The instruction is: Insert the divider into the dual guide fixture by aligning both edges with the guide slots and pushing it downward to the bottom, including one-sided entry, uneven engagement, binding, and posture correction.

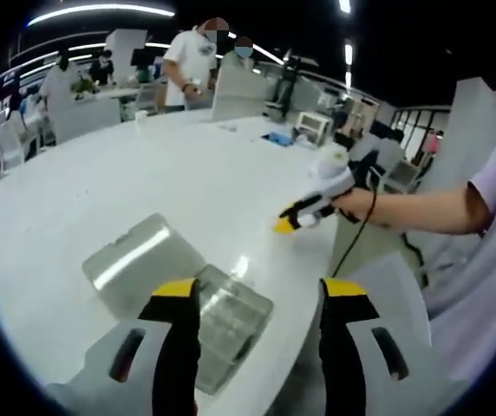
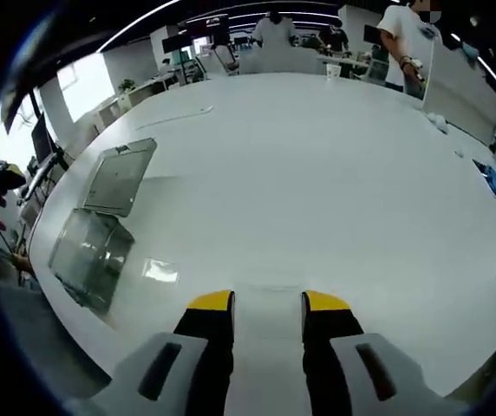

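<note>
Left gripper (image 1: 261,295): seen in the left gripper view; yellow-tipped black jaws rise from the bottom, spread wide apart with nothing between them; the left jaw overlaps the near part of the fixture in the picture, contact cannot be confirmed.
Right gripper (image 2: 267,301): in the right gripper view its jaws stand parallel with a narrow gap, holding nothing; bare table surface shows between them; in the left gripper view the same tool (image 1: 298,215) appears at right, held in a person's hand (image 1: 355,204), tips low over the table.
Dual guide fixture (image 1: 231,322): clear plastic box near the table edge; in the right gripper view it (image 2: 90,256) sits at far left beside the rim.
Divider (image 1: 142,262): flat clear sheet lying on the table; just beside the fixture, one corner near or touching it; not in the guide slots; in the right gripper view it (image 2: 120,177) lies beyond the fixture.
Table (image 2: 317,173): large, white, glossy, rounded edge.
Cable (image 1: 352,243): dark; hangs from the right tool.
Background: people (image 1: 192,65) stand beyond the far side of the table; white chairs (image 1: 83,117) nearby.
</note>
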`<action>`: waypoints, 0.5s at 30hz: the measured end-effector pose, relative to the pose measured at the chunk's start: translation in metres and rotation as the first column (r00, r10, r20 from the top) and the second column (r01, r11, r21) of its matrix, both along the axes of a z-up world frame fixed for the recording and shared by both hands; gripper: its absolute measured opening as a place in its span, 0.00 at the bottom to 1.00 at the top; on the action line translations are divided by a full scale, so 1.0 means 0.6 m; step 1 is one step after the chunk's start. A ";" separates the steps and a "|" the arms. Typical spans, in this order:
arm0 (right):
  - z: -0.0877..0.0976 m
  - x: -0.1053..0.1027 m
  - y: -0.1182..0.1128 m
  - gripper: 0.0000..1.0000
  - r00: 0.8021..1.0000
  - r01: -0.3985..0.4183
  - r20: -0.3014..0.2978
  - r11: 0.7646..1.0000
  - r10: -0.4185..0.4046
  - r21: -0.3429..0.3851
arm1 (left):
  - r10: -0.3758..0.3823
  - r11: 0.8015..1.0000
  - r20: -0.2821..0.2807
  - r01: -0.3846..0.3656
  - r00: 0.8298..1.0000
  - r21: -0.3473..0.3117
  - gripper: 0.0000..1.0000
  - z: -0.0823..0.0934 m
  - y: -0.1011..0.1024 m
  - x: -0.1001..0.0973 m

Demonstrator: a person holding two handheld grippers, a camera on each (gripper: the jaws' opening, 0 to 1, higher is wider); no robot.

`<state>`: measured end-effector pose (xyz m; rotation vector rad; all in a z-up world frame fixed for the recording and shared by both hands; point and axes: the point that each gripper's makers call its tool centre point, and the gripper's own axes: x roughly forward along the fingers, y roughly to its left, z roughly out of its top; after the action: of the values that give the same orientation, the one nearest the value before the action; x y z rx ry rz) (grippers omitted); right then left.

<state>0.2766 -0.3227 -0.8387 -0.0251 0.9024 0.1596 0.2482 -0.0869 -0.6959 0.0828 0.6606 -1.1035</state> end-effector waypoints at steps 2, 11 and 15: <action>0.007 0.000 0.002 0.26 1.000 -0.007 0.021 1.000 0.007 -0.008 | 0.000 1.000 -0.001 0.000 1.000 -0.002 0.53 0.000 -0.001 0.000; 0.025 -0.009 0.023 0.26 0.998 -0.030 0.056 1.000 0.029 0.008 | -0.004 1.000 -0.019 0.004 1.000 -0.009 0.51 -0.006 -0.013 0.005; 0.039 -0.009 0.038 0.26 0.996 -0.055 0.074 0.998 0.054 0.014 | -0.009 1.000 -0.031 0.009 0.999 -0.018 0.50 -0.006 -0.018 0.005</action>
<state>0.2710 -0.3001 -0.8154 -0.0402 0.8278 0.2154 0.2509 -0.0980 -0.6998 0.0534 0.6785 -1.1213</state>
